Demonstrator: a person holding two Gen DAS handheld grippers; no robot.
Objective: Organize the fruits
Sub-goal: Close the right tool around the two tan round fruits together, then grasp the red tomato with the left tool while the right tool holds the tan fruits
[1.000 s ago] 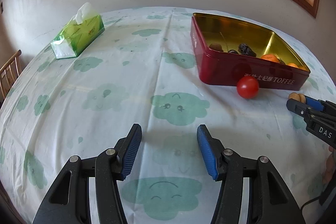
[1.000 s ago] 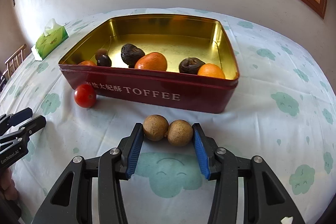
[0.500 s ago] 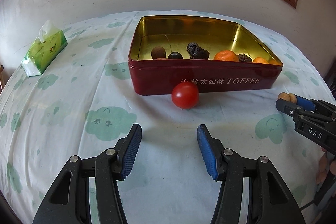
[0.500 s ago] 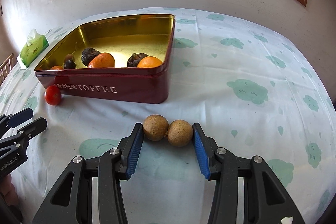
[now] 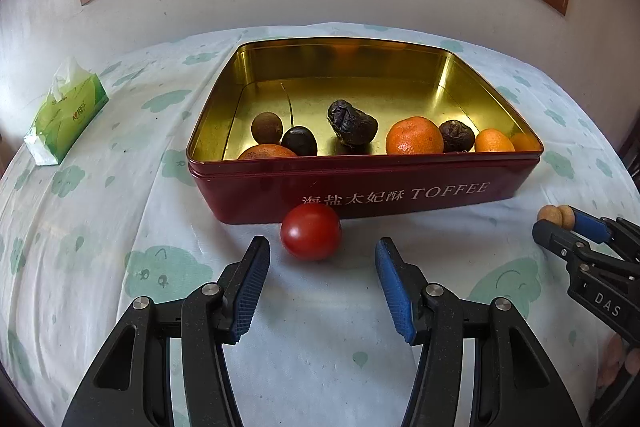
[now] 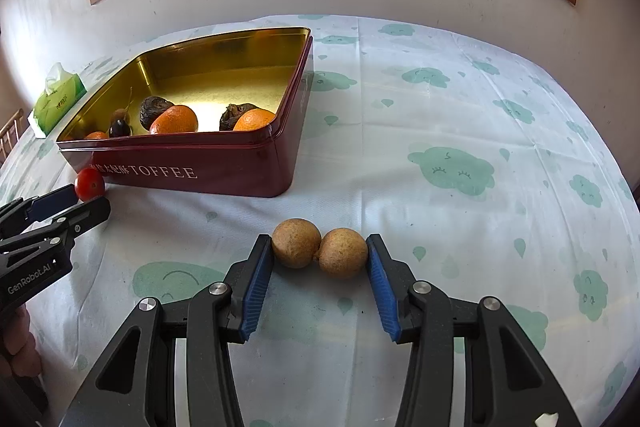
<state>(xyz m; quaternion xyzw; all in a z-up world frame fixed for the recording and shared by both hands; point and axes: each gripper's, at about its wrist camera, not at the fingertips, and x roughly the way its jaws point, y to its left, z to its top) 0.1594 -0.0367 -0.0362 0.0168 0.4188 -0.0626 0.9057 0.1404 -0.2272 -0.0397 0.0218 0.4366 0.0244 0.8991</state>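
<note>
A red TOFFEE tin (image 5: 400,195) with a gold inside holds oranges (image 5: 415,135), dark wrinkled fruits (image 5: 352,123), a dark cherry and a brown longan. A red tomato (image 5: 311,237) lies on the cloth against the tin's front wall. My left gripper (image 5: 320,259) is open and empty, its fingertips just short of the tomato on either side. My right gripper (image 6: 320,255) is shut on two brown longans (image 6: 296,243) side by side, low over the cloth to the right of the tin (image 6: 224,167). It shows at the right in the left wrist view (image 5: 560,223).
A green tissue pack (image 5: 64,115) lies at the far left of the table. The round table carries a white cloth with green cloud prints (image 6: 452,171). A wall and a wooden window frame stand behind. A chair back shows at the far left (image 6: 10,139).
My left gripper has swung right and moved forward until the tomato sits just before its open fingertips. My right gripper, still holding the longans, has turned so the tin lies further left.
</note>
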